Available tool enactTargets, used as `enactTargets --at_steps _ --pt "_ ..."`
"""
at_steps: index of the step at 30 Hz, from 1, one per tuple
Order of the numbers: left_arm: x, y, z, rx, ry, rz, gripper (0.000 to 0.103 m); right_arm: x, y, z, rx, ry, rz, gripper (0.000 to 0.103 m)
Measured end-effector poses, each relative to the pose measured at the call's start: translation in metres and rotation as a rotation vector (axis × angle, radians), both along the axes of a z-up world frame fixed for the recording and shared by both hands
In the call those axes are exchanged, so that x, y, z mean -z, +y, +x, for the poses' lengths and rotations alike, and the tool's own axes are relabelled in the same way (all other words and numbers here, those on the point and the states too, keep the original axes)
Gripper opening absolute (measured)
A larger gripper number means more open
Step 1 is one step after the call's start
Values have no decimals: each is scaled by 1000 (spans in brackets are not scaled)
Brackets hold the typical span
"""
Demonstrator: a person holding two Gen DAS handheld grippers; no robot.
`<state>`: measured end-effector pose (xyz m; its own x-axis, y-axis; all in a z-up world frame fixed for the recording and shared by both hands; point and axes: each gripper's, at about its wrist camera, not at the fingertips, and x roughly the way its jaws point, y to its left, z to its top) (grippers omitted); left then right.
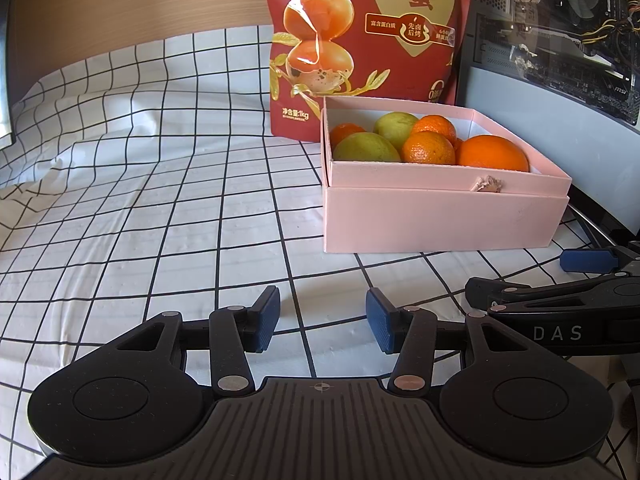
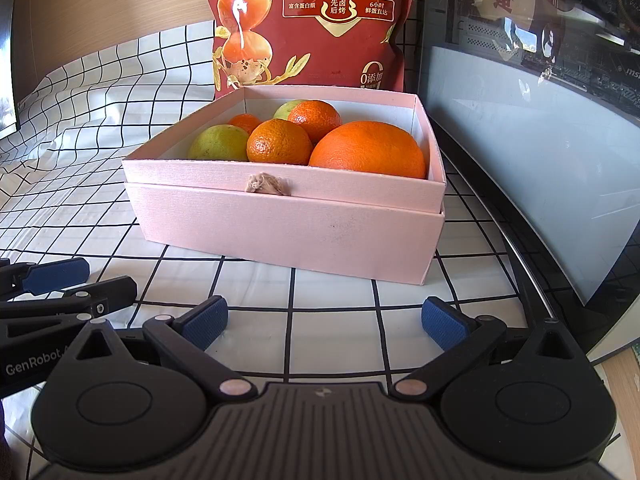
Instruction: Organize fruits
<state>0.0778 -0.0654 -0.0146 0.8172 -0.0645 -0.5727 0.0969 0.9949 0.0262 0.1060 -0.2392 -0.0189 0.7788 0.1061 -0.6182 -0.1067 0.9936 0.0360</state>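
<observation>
A pink box [image 1: 440,220] [image 2: 288,232] stands on the checked cloth and holds a large orange [image 1: 494,154] [image 2: 370,150], several small mandarins [image 1: 428,148] [image 2: 278,142] and two green fruits [image 1: 366,148] [image 2: 218,144]. My left gripper [image 1: 323,320] is open and empty, low over the cloth, in front and left of the box. My right gripper [image 2: 324,320] is open and empty, just in front of the box. Each gripper shows at the edge of the other's view.
A red snack bag [image 1: 368,40] [image 2: 312,20] stands behind the box. A glass-sided computer case [image 1: 560,60] [image 2: 540,140] rises right of the box. The white checked cloth [image 1: 140,200] stretches left, wrinkled at the far left.
</observation>
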Motion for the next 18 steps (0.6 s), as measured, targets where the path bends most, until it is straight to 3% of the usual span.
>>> enactTargets --at_steps 18 --pt "0 1 0 6 -1 -13 52 0 0 0 0 0 0 103"
